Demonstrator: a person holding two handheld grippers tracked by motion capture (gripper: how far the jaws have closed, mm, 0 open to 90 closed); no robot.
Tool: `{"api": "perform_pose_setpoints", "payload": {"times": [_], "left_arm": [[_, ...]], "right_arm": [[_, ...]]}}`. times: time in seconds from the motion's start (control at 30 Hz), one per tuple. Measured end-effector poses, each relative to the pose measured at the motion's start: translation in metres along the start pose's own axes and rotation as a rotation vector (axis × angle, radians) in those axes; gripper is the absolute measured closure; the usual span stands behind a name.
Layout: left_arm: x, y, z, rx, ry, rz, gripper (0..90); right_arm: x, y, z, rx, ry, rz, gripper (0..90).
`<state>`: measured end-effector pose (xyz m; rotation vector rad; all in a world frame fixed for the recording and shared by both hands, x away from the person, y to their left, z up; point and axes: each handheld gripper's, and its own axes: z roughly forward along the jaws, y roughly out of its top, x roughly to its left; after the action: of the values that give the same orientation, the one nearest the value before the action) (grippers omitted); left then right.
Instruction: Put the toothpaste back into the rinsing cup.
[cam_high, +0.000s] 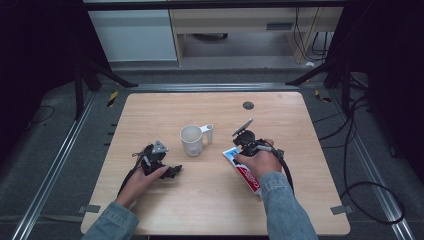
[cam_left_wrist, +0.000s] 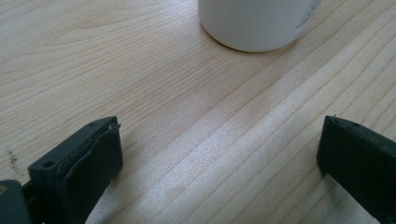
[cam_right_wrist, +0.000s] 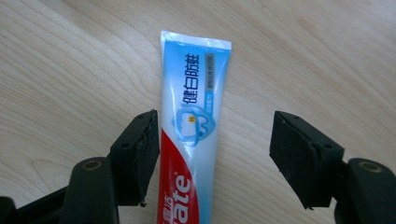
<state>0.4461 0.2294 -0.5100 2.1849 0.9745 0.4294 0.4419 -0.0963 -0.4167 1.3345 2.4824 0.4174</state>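
Note:
A red, white and blue toothpaste tube (cam_high: 248, 178) lies flat on the wooden table (cam_high: 200, 205), right of centre. My right gripper (cam_high: 246, 142) is over its flat crimped end. In the right gripper view the tube (cam_right_wrist: 194, 107) runs up between the jaws of my right gripper (cam_right_wrist: 212, 158); the left jaw stands at the tube's edge and the right jaw is well clear, so it is open. A white mug (cam_high: 192, 140) with its handle to the right stands mid-table. My left gripper (cam_high: 171, 171) rests open on the table, the mug's base (cam_left_wrist: 254, 23) just ahead of its jaws (cam_left_wrist: 219, 154).
A small dark round disc (cam_high: 248, 105) sits in the tabletop near the far edge. Black cables (cam_high: 350, 150) trail on the floor to the right of the table. Bare wood lies in front of both hands.

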Motion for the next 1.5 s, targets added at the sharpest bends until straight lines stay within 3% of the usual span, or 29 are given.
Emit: {"api": "perform_pose_setpoints", "payload": {"times": [0.57, 1.5], "left_arm": [[0.000, 0.000, 0.000, 0.004, 0.001, 0.002, 0.0], [0.000, 0.001, 0.000, 0.005, 0.002, 0.003, 0.0]], "right_arm": [[0.004, 0.005, 0.047, 0.100, 0.053, 0.035, 39.1], [0.005, 0.005, 0.060, 0.144, 0.067, 0.032, 44.8]]}}
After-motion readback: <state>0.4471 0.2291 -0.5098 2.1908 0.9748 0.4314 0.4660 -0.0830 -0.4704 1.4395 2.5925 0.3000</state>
